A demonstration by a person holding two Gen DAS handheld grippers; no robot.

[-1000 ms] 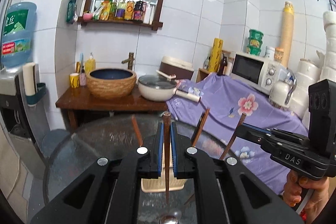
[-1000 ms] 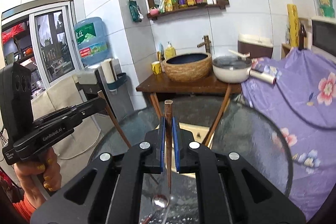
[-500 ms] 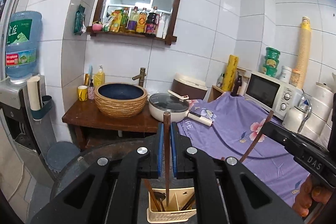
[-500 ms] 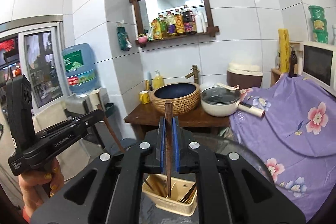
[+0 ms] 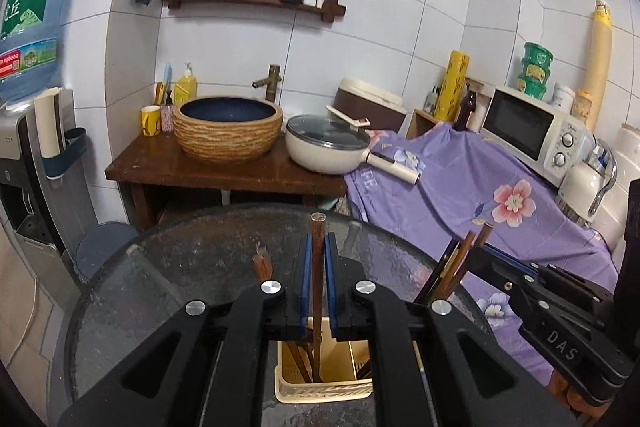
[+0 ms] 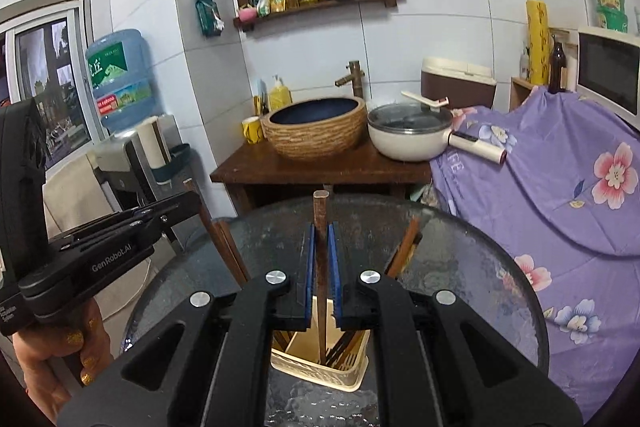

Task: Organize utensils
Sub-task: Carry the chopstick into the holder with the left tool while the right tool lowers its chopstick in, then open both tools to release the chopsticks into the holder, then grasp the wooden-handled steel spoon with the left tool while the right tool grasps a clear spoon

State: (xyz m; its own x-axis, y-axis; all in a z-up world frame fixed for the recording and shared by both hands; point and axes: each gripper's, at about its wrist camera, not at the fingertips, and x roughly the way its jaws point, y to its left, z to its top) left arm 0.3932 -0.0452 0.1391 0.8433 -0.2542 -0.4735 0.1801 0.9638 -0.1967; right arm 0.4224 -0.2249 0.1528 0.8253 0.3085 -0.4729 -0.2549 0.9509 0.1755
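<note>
- Your left wrist camera looked forward along its gripper fingers (image 5: 308, 287), close above the glass table (image 5: 192, 267), facing the tiled wall.
- Your right wrist camera sat just to its right, facing the same way.
- Both views shared the utensil holder (image 5: 324, 383) (image 6: 316, 371), basin (image 5: 228, 131) (image 6: 316, 127) and pan (image 5: 328, 147).

Holder (image 5: 324, 389) crowded with chopsticks (image 5: 456, 269); surrounding table (image 5: 168, 291) open.
</note>
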